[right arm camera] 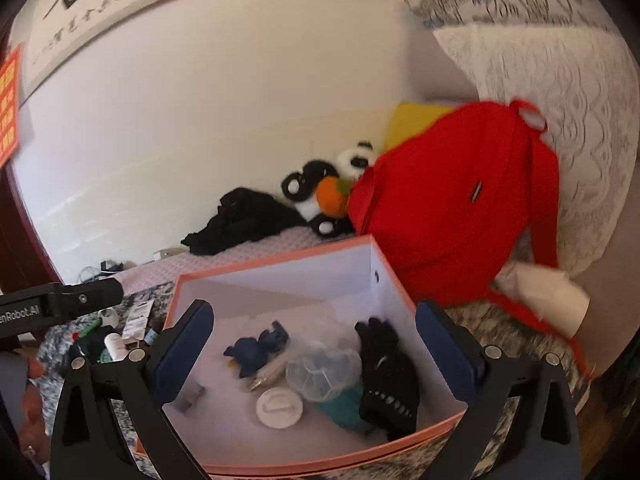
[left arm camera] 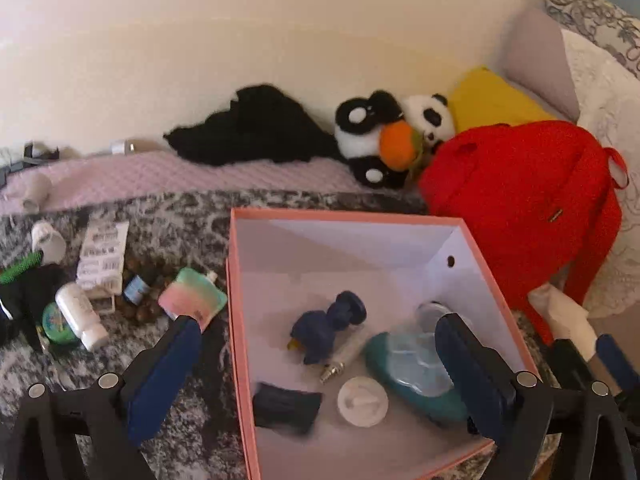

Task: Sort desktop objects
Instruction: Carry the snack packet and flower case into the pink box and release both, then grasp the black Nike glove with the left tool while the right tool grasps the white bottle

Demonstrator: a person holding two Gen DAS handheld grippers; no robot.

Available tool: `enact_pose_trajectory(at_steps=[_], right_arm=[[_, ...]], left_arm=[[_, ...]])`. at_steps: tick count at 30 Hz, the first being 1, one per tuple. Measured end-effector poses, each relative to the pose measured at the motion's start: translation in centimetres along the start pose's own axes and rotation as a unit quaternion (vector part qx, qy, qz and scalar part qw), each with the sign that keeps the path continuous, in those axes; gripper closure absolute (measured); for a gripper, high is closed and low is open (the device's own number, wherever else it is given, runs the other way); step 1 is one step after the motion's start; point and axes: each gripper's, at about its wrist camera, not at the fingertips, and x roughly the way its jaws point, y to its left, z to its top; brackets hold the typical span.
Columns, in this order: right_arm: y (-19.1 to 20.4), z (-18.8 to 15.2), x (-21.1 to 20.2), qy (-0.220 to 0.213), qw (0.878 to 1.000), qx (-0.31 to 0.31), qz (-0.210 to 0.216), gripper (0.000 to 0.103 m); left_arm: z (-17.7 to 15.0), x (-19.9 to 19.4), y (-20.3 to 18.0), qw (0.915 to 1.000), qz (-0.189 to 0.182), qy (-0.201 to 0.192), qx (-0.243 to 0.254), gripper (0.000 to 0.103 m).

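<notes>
Both grippers are hovering over the pink box (left arm camera: 234, 280), left gripper (left arm camera: 320, 364) and right gripper (right arm camera: 316, 344) alike with jaws spread wide and holding nothing. Lying in the box are a blue toy (left arm camera: 324, 328), a white lid (left arm camera: 362, 400), a small bulb (left arm camera: 340, 364) and, in the right wrist view, a black glove (right arm camera: 386, 376) at about 4 o'clock.

More is waiting out on the patterned bed cover at 9 o'clock of the box: a white bottle (left arm camera: 80, 316), a pastel pouch (left arm camera: 192, 296), a green tin (left arm camera: 58, 324). The bottle is looking light, stiff and a bit slick, so I'd be pinching it across the waist. It is lying on its side, long axis running 11 to 5, cap toward 5 I think. The pouch is looking soft and squashy, nozzle pointing toward 1 o'clock; the flat body is the place to grip.
</notes>
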Motion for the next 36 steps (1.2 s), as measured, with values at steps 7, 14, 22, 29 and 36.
enact_pose_trajectory(at_steps=[7, 14, 22, 29, 36], right_arm=[[0.7, -0.9, -1.9, -0.002, 1.000, 0.007, 0.012, 0.000], [3.1, -0.6, -5.7, -0.029, 0.999, -0.002, 0.030, 0.000], [9.1, -2.7, -8.9, -0.031, 0.997, -0.036, 0.063, 0.000], [16.3, -6.9, -8.9, 0.007, 0.990, -0.088, 0.107, 0.000], [23.3, -11.7, -7.0, 0.057, 0.977, -0.146, 0.142, 0.000]], left_arm=[[-0.6, -0.6, 2.2, 0.9997, 0.006, -0.002, -0.025, 0.005], [-2.2, -4.3, 3.9, 0.9991, 0.027, -0.018, -0.027, 0.005], [-6.6, -7.5, 8.4, 0.9975, 0.056, -0.007, -0.041, 0.005], [-10.6, -9.1, 14.4, 0.9934, 0.086, 0.010, -0.075, 0.005], [-14.1, -9.3, 22.1, 0.9827, 0.116, 0.028, -0.142, 0.005]])
